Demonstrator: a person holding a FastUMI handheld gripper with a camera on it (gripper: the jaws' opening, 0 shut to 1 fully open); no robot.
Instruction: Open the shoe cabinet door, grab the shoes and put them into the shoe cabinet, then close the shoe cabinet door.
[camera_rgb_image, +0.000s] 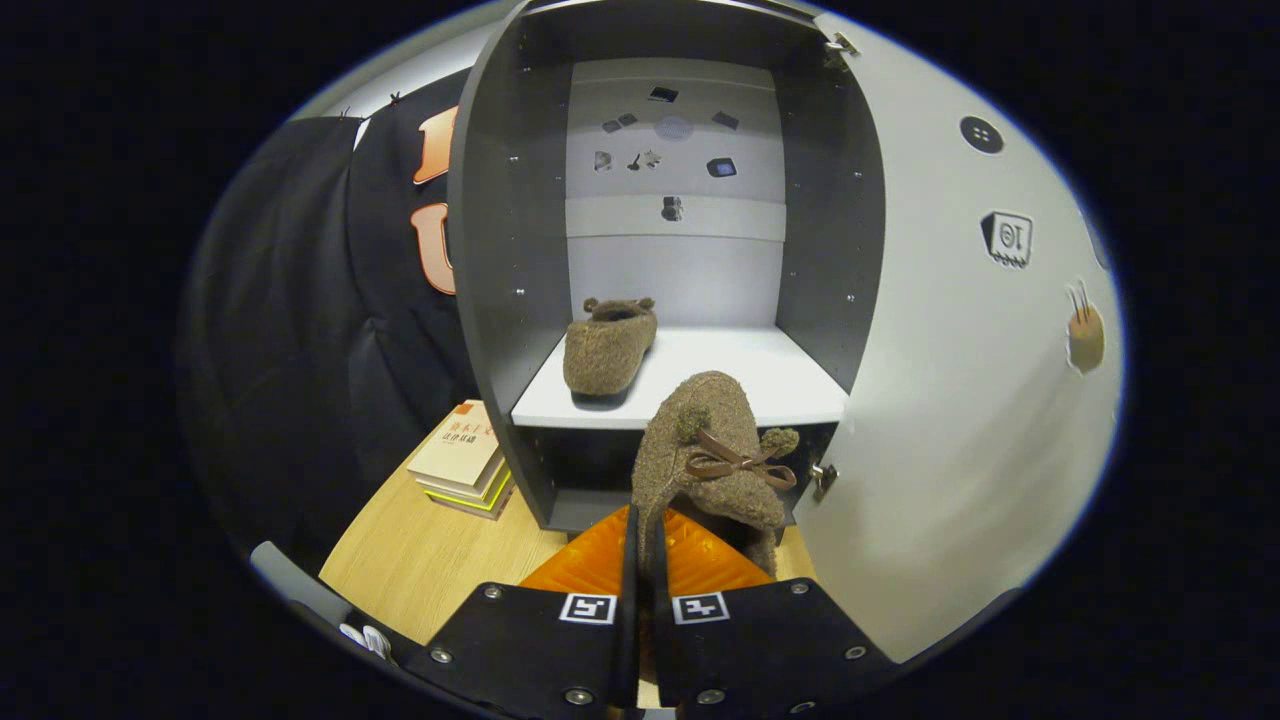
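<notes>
While the grey shoe cabinet (500, 250) stands open on the pale wooden desk (420, 560), a small stack of books (465, 462) lies just beside its left wall, and one fuzzy brown slipper (608, 350) already rests on the white shelf (760, 385), near that shelf's left front corner, toe toward the opening. Right of it, the gripper (645, 540) has its fingers closed almost together, pinching the rim of a second fuzzy brown slipper with a ribbon bow (715, 450), which hangs just ahead of the shelf's front edge. To place it well, I judge the slipper should rise clear of that edge, travel inward over the bare right half of the shelf, and settle level beside its mate without nudging it. Further right, the white cabinet door (960, 400) stands swung wide, leaving room.
</notes>
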